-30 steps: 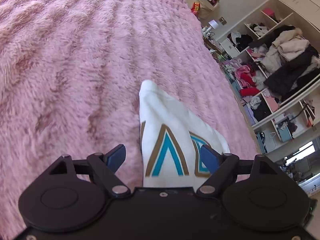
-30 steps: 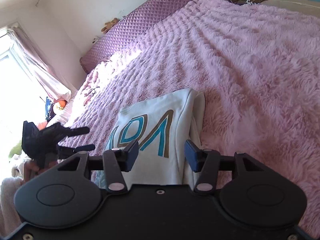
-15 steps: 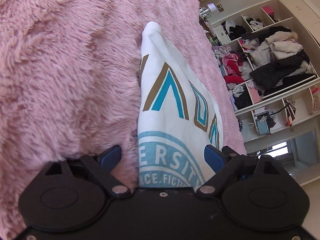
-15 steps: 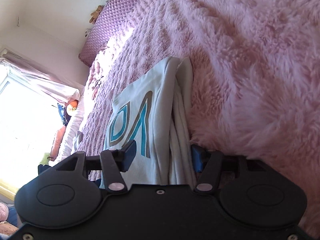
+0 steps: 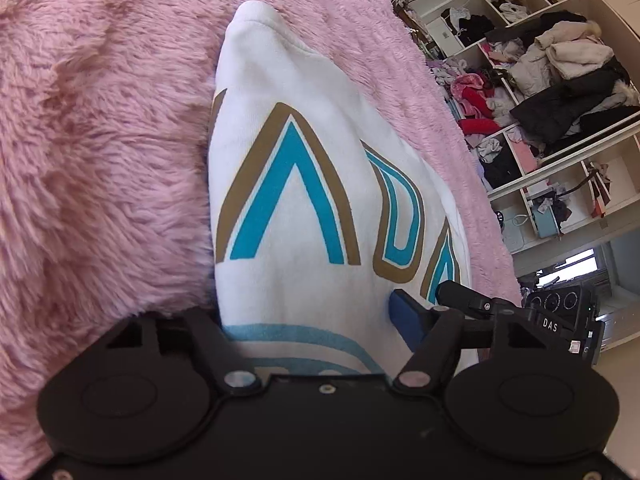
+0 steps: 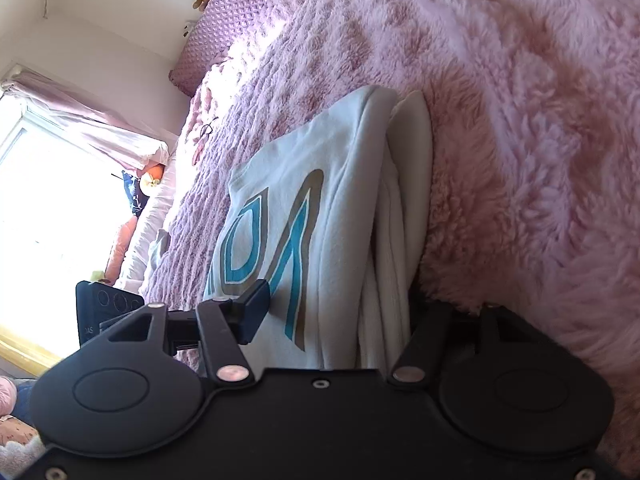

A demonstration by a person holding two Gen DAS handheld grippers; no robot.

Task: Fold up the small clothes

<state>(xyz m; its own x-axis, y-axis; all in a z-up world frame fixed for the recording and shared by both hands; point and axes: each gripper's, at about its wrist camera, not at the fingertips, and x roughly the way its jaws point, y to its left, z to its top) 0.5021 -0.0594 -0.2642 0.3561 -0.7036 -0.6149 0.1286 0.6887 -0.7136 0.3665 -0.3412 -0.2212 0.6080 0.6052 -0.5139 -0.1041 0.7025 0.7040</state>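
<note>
A folded white shirt [image 5: 304, 184] with teal and brown letters lies on the pink fluffy blanket [image 5: 100, 140]. My left gripper [image 5: 308, 316] straddles one end of it and its jaws are closing. Its blue right pad [image 5: 406, 318] lies on the shirt's top, while the left finger is hidden under the shirt's edge in the fur. My right gripper [image 6: 340, 312] straddles the opposite end of the shirt [image 6: 340, 208]. Its left pad [image 6: 254, 310] is over the printed top, and the right finger is hidden below the folded layers.
Open wardrobe shelves [image 5: 560, 80] stuffed with clothes stand beyond the bed's far side. A quilted purple headboard [image 6: 208, 32] and a bright curtained window [image 6: 52, 200] are at the other side. Pink blanket [image 6: 520, 120] stretches all around the shirt.
Both grippers came down and forward onto the shirt's two ends, each with one finger slid under its edge. The left jaws widened, then narrowed.
</note>
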